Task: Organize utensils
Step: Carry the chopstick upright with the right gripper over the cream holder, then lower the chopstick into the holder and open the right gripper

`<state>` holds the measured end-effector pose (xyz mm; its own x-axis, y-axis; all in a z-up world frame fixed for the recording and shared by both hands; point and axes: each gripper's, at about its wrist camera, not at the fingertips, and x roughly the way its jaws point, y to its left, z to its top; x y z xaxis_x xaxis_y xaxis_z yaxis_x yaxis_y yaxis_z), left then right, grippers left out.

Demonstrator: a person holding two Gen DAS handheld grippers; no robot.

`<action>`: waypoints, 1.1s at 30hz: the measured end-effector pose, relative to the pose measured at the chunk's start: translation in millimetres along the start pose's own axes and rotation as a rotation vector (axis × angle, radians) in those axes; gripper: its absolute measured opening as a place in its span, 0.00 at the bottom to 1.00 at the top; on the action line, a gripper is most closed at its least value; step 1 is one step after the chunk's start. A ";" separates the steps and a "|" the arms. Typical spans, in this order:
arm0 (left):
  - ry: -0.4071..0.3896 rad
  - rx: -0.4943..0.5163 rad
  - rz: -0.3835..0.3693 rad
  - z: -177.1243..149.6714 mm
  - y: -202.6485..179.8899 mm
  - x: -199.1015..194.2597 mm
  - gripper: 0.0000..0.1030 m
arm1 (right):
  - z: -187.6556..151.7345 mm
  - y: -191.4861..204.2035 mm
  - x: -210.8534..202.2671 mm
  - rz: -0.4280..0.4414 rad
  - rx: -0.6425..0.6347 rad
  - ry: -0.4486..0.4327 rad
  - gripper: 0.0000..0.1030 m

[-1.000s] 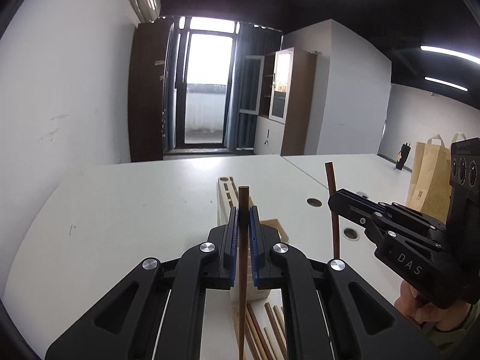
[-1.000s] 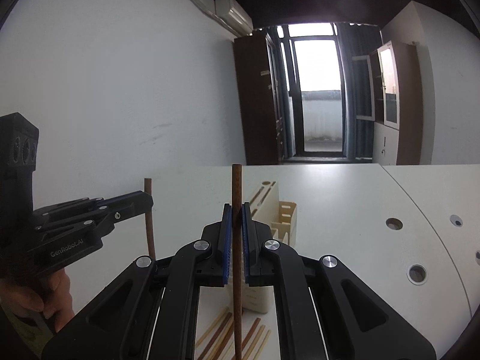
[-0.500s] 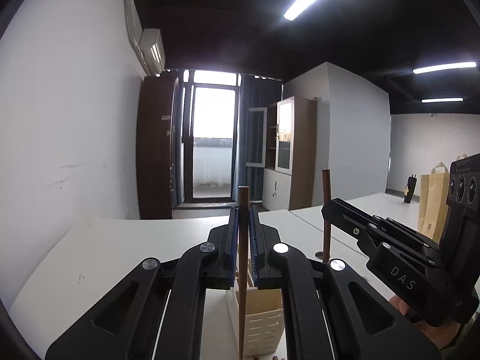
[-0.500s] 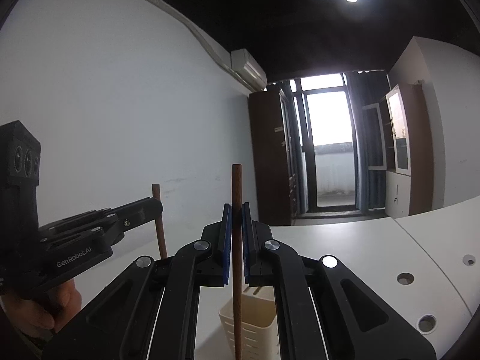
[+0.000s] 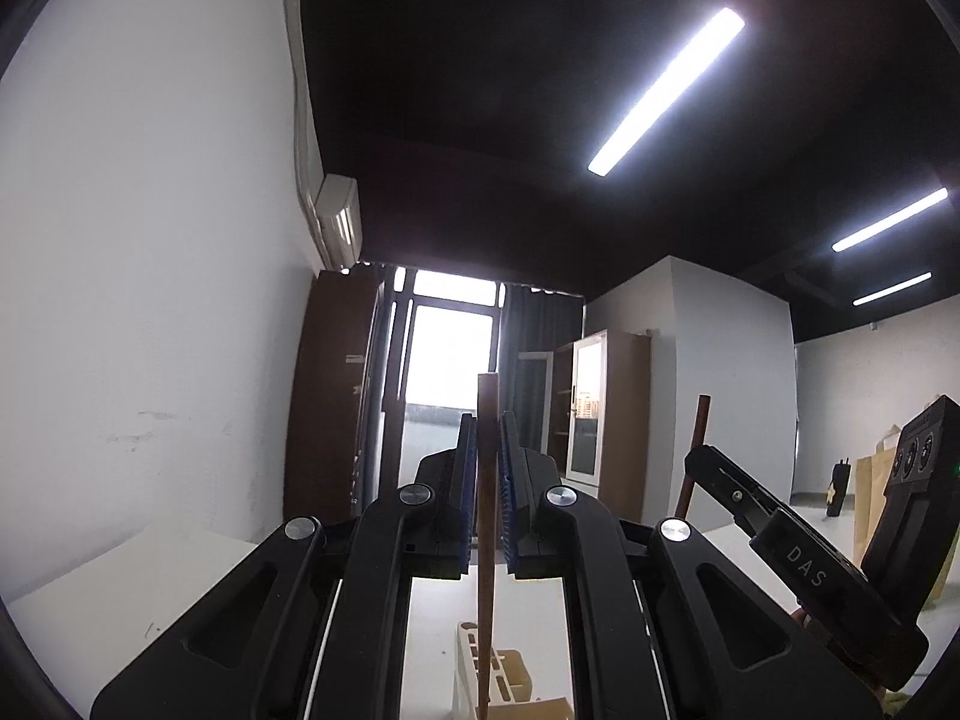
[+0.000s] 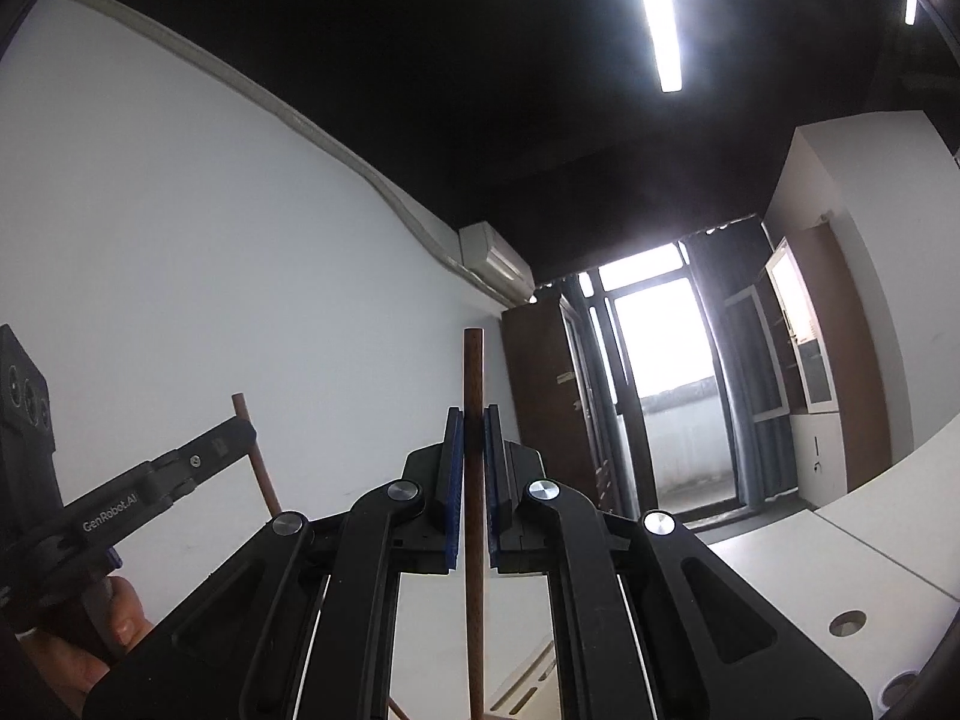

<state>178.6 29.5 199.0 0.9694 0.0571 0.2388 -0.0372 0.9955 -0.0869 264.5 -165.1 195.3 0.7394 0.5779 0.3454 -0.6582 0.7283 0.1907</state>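
Observation:
My left gripper [image 5: 486, 420] is shut on a dark brown chopstick [image 5: 485, 540] held upright, its lower end over the cream utensil holder [image 5: 504, 678]. My right gripper [image 6: 473, 414] is shut on a second brown chopstick [image 6: 474, 540], also upright, above the holder's edge [image 6: 528, 684]. Each gripper shows in the other's view: the right one [image 5: 696, 462] with its chopstick [image 5: 699, 426] at the right, the left one [image 6: 240, 429] with its chopstick [image 6: 255, 456] at the left. Both are raised high above the white table [image 5: 180, 576].
The white table [image 6: 810, 558] has round cable holes [image 6: 847, 624] at the right. A brown paper bag [image 5: 870, 498] stands at the far right. A wall, cabinets and a balcony door lie beyond the table.
Both grippers have risen and tilted upward with their chopsticks. The table and the loose chopsticks have dropped out of view; only the holder's top shows.

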 end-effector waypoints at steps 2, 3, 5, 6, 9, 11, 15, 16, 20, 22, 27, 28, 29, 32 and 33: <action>0.013 -0.022 -0.014 -0.3 -1.3 7.2 0.06 | 0.1 -1.6 3.6 -0.001 0.002 -0.005 0.07; 0.017 -0.026 -0.023 -1.7 -2.6 10.8 0.06 | -1.3 -1.5 4.9 -0.010 -0.008 -0.009 0.07; 0.028 -0.027 -0.035 -7.7 -5.2 18.3 0.06 | -8.7 -0.8 8.1 -0.016 -0.027 -0.002 0.07; 0.037 -0.025 -0.044 -11.2 -6.5 22.0 0.06 | -11.7 -3.1 11.1 -0.015 -0.021 0.012 0.07; 0.094 -0.016 -0.053 -24.5 -9.3 35.9 0.06 | -25.2 -8.3 18.7 -0.024 -0.025 0.059 0.07; 0.157 -0.009 -0.068 -33.3 -11.3 46.9 0.06 | -35.1 -10.1 23.5 -0.036 -0.035 0.094 0.07; 0.213 -0.008 -0.067 -47.1 -8.4 56.0 0.06 | -47.0 -13.2 29.2 -0.035 -0.038 0.147 0.07; 0.221 -0.011 -0.064 -49.1 -4.9 58.1 0.06 | -48.8 -13.9 29.3 -0.033 -0.034 0.157 0.07; 0.301 -0.023 -0.087 -60.6 1.5 66.4 0.06 | -53.6 -10.9 28.5 -0.029 -0.049 0.200 0.07; 0.332 -0.012 -0.088 -68.6 1.7 68.3 0.06 | -55.6 -9.6 27.9 -0.032 -0.059 0.213 0.07; 0.356 -0.001 -0.105 -77.9 3.0 66.9 0.07 | -60.4 -8.9 27.9 -0.033 -0.070 0.248 0.07; 0.361 0.002 -0.096 -78.4 4.7 68.1 0.06 | -61.5 -8.4 28.8 -0.032 -0.074 0.256 0.07; 0.362 -0.001 -0.093 -78.6 5.9 67.7 0.06 | -63.0 -7.8 29.1 -0.035 -0.079 0.264 0.07; 0.369 -0.005 -0.113 -78.1 8.6 67.9 0.06 | -66.3 -6.4 31.2 -0.036 -0.088 0.285 0.07; 0.368 -0.005 -0.116 -77.7 8.7 67.6 0.06 | -67.2 -6.5 32.0 -0.035 -0.088 0.292 0.07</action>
<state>262.6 36.1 139.3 0.9893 -0.0879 -0.1161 0.0784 0.9933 -0.0845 302.0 -126.5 143.4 0.7791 0.6242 0.0587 -0.6264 0.7712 0.1133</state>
